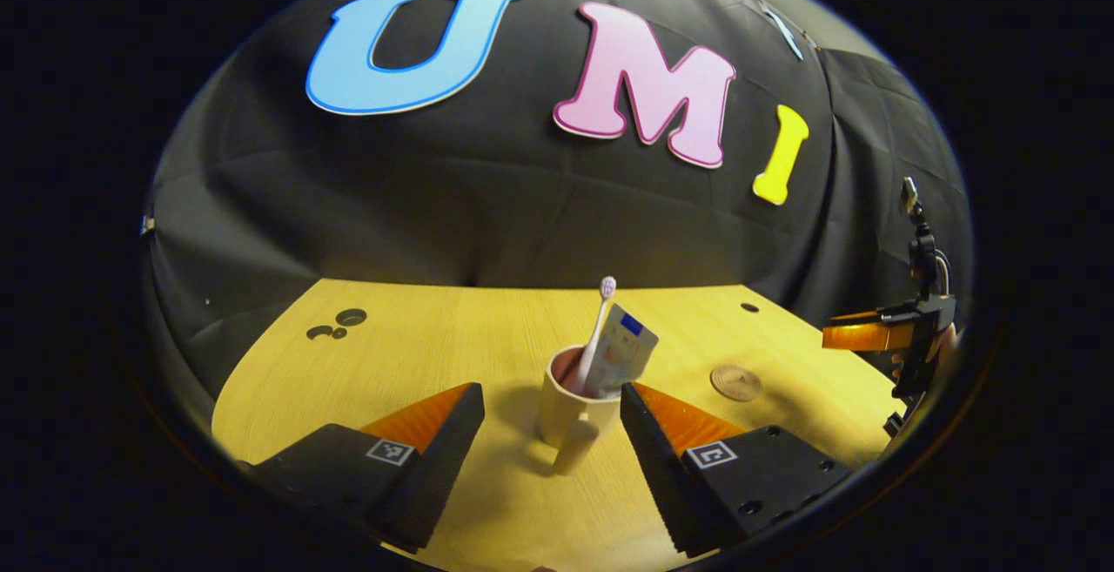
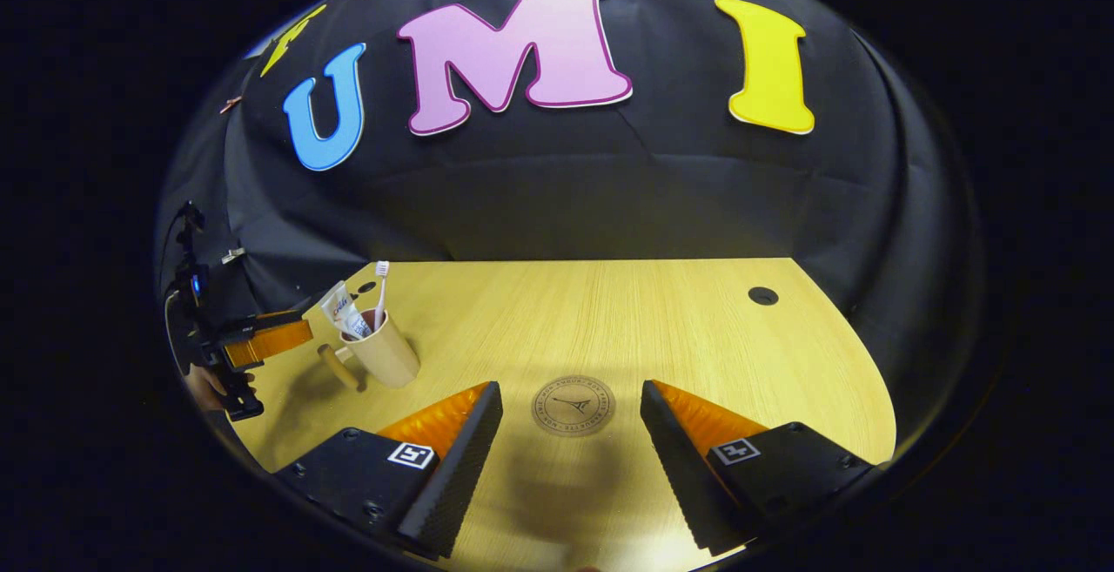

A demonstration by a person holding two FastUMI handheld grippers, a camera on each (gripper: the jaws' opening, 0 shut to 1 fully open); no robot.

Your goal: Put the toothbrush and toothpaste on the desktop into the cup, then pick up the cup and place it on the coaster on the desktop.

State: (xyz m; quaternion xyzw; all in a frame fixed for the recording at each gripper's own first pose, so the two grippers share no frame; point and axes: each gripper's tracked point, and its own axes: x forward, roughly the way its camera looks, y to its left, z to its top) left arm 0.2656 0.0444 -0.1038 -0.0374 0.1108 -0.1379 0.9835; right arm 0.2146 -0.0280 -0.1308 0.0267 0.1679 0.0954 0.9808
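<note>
Now cup (image 1: 570,402) between open left tongs (image 1: 553,420); coaster (image 2: 573,406) between right tongs (image 2: 570,420).

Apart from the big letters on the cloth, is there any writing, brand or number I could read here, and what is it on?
Coaster: a ring of lettering around an emblem, too small and blurred to read.
Toothpaste in the cup: printed tube, print too small to read.
Left gripper and right gripper: square black-and-white markers on the fingers, patterns, no words.
</note>
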